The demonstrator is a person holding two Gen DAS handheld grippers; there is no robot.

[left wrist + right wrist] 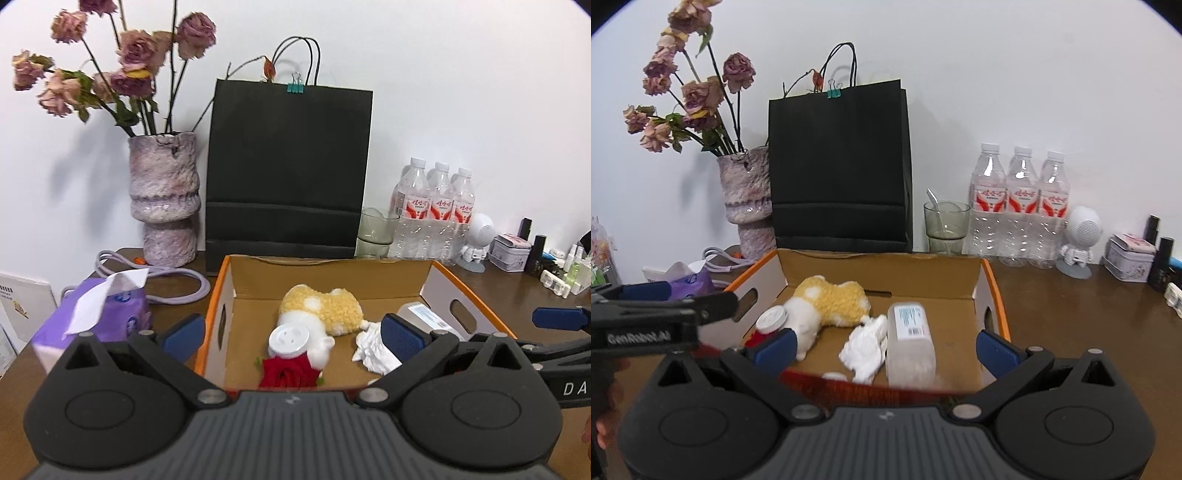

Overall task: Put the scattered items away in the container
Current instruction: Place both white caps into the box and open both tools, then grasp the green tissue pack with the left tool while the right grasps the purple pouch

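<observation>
Hovering at the near edge of the cardboard box (458, 291), the left gripper (291, 334) had its blue-padded fingers (400, 334) spread wide with nothing between them. The right gripper (884, 345) hung beside it over the same near edge, its blue pads (995, 349) likewise parted and empty; each tool showed at the margin of the other's view.

Inside the orange-rimmed box lay the gathered items. A yellow and white plush toy (321, 310) sprawled in the middle of the floor, touching a small white-capped container (289, 338) at its near end. A red rose (290, 373) lay just in front of that container, against the near wall. To the right of the plush was a crumpled white tissue (866, 347), and just beside it a clear rectangular bottle (910, 341) lying on its side with a printed label facing up (the text was too small to read).

Behind the box, on the brown table (1071, 314), stood a black paper bag (288, 170) with a teal binder clip at its top. A mottled purple vase (164, 199) of dried roses stood left of the bag, and a purple tissue pack (103, 321) sat near the box's left side, with a lilac cord looped behind it. Right of the bag were a green-tinted glass (947, 225) holding a spoon, three water bottles (1021, 206) in shrink wrap, a white round-headed figurine (1078, 236) and a small tin (1130, 258).
</observation>
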